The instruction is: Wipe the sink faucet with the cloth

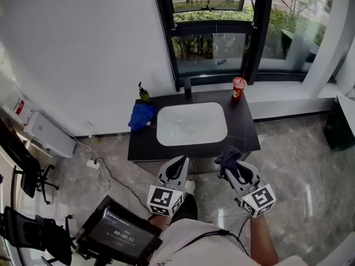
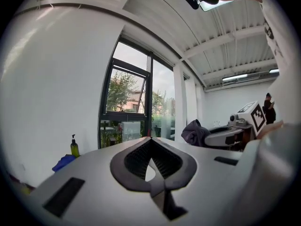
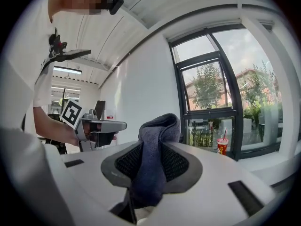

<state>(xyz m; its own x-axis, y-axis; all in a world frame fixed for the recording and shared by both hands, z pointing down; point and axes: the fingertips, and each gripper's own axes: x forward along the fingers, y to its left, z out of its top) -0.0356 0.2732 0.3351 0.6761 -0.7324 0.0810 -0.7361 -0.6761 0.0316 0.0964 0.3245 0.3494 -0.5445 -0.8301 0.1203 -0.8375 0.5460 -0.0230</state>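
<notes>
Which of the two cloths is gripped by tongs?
The grey cloth, pinched in the right tongs; the blue cloth lies on the counter left of the sink.

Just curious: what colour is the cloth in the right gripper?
The cloth is dark bluish grey, clearest in the right gripper view.

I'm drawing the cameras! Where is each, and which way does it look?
Head view: on the person's head, looking steeply down at the sink; left tongs, right tongs, a forearm show.
Left gripper view: on the left tongs, facing the window; right tongs beside.
Right gripper view: on the right tongs, along the cloth; left tongs beside.
Shared: head and right views see the red cup.
</notes>
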